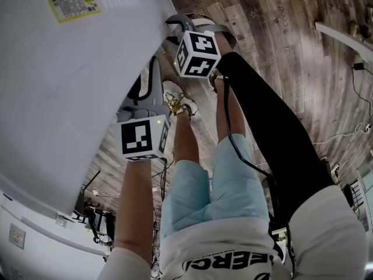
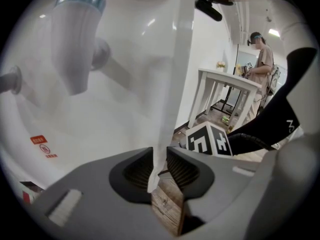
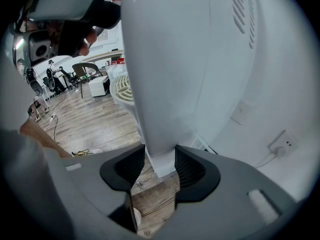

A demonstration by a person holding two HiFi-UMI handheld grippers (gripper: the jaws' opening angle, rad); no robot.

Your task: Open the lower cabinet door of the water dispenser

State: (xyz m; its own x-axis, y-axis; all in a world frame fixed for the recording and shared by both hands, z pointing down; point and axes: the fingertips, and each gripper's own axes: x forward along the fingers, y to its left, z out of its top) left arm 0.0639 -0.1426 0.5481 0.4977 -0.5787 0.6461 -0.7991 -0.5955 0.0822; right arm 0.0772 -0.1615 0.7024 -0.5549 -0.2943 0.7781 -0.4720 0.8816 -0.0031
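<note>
The water dispenser (image 1: 76, 86) is a tall white body that fills the upper left of the head view. My left gripper (image 1: 155, 63) reaches to its edge. In the left gripper view, my left gripper (image 2: 159, 170) is shut on the thin white edge of the cabinet door (image 2: 172, 84), which runs up between the pads. My right gripper (image 1: 173, 28) is higher along the same edge. In the right gripper view, my right gripper (image 3: 160, 166) is shut on the dispenser's thick rounded lower corner (image 3: 170, 59), both pads against it.
Wood plank floor (image 1: 280, 45) with loose cables lies below. The person's legs and feet stand beside the dispenser. A wall socket (image 3: 280, 146) and side vents (image 3: 240, 9) are to the right. A white table (image 2: 225, 79) and another person (image 2: 261, 59) stand behind.
</note>
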